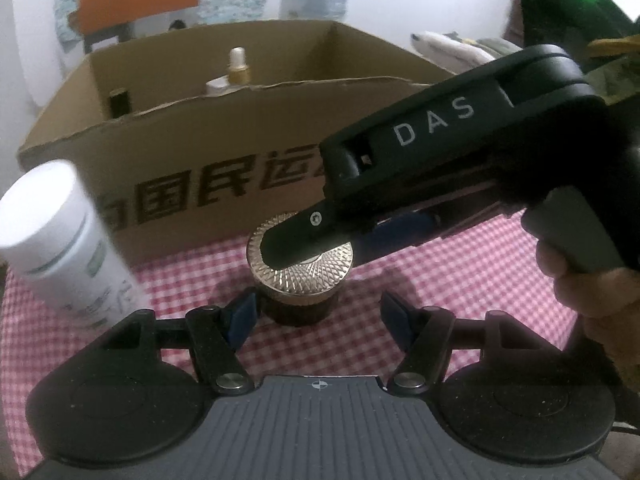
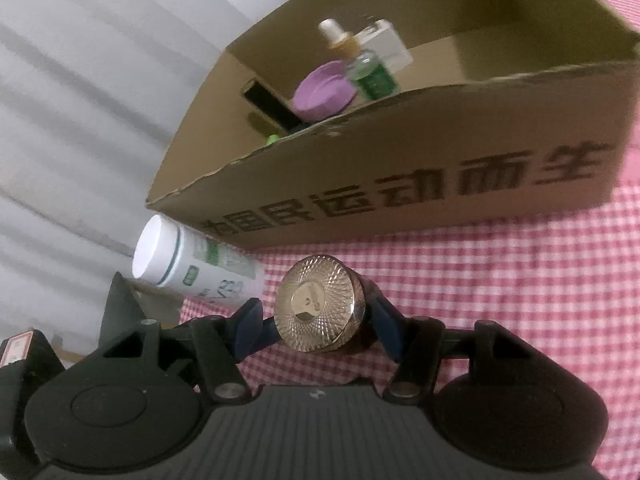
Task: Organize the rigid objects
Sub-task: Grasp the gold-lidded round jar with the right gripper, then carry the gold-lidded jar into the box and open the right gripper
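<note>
A dark jar with a gold knurled lid [image 1: 304,276] [image 2: 320,304] stands on the red checked cloth [image 1: 460,276] in front of the cardboard box [image 1: 192,148] [image 2: 400,168]. My right gripper [image 2: 316,314] is shut on it, a blue pad pressing each side. In the left wrist view the right gripper [image 1: 308,242] reaches in from the right, one black finger lying across the lid. My left gripper [image 1: 318,306] is open. The jar sits just ahead between its blue pads [image 1: 242,316]; the right-hand pad stands clear of it.
A white bottle [image 1: 60,240] [image 2: 188,268] stands left of the jar, by the box corner. Inside the box are a purple lid [image 2: 324,92], a green bottle [image 2: 372,76], a dropper bottle [image 2: 336,40] and a black item [image 2: 268,104]. A hand [image 1: 592,304] holds the right gripper.
</note>
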